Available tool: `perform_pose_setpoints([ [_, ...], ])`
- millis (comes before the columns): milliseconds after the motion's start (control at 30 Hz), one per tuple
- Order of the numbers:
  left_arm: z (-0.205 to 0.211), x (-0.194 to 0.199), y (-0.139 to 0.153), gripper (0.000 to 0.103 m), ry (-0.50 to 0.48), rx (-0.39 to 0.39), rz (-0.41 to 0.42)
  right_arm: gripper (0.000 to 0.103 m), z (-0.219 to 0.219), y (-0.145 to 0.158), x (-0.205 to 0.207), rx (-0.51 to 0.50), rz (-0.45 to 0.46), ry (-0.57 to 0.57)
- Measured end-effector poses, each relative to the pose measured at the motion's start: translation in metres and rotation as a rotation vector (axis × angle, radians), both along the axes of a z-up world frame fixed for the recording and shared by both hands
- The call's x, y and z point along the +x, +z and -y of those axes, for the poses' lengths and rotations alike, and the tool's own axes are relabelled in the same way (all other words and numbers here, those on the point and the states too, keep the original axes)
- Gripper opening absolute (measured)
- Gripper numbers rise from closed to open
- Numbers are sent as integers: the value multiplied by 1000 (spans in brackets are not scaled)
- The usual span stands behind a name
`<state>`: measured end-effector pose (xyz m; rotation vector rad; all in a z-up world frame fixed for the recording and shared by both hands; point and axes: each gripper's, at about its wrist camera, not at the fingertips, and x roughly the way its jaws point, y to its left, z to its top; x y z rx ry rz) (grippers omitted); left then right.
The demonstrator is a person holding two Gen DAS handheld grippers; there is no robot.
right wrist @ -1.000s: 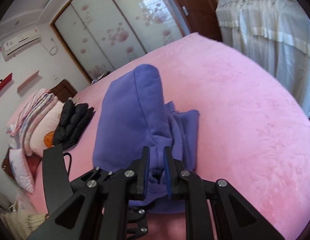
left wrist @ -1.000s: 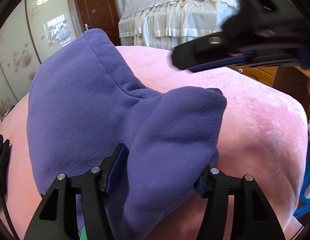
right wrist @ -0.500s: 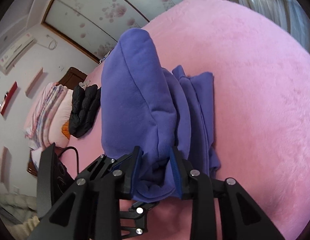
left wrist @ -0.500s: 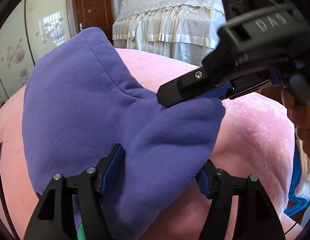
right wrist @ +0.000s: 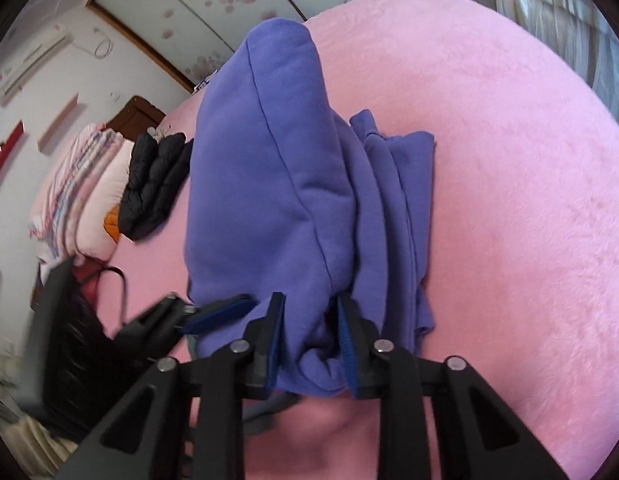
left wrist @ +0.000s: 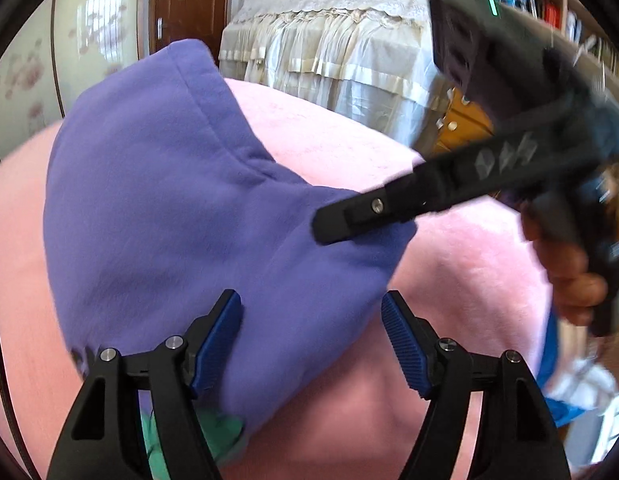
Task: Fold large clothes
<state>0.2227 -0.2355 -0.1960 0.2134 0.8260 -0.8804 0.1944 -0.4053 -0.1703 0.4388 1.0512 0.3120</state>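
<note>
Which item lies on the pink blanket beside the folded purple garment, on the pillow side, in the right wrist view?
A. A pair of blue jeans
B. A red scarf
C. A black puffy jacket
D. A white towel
C: a black puffy jacket lies on the pink blanket between the purple garment and the stacked pillows.

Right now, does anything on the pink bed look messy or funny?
Yes. The purple hoodie isn't folded flat: its hood sticks up in a puffy hump, and its layers bunch unevenly along the side. A black jacket lies crumpled by the pillows.
</note>
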Motion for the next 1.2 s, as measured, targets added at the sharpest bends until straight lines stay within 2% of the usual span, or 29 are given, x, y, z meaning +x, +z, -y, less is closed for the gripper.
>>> perform_pose_setpoints([
  [133,-35,15,31,72,51,-69,-19,15,-3,-2,-9,-75,28,-6],
  [267,-72,45,59,72,220,-122,18,14,-6,-9,-21,-154,38,-30],
  [333,-81,69,59,72,348,-78,47,14,-5,-18,-26,-160,27,-54],
  [400,-79,87,54,71,433,-27,46,13,-4,-28,-31,-159,10,-75],
  [467,-74,106,44,64,489,-2,26,13,-1,-38,-35,-148,-8,-103],
  [500,-70,115,40,56,510,11,15,13,1,-42,-37,-139,-10,-115],
  [533,-66,125,34,56,529,12,-8,13,4,-44,-39,-127,-7,-128],
  [633,-65,142,31,56,558,-13,-13,13,9,-45,-41,-104,9,-155],
  [767,-43,151,23,56,569,64,32,13,8,-47,-33,-129,24,-173],
  [867,-29,164,7,56,568,126,7,13,5,-56,-27,-150,21,-174],
  [1000,-31,186,-18,62,596,104,-97,13,0,-70,-23,-190,35,-174],
  [1100,-30,190,-25,65,608,93,-97,13,-4,-67,-26,-213,41,-168],
  [1200,-31,185,-30,65,600,92,-77,14,-5,-49,-29,-230,40,-141],
])
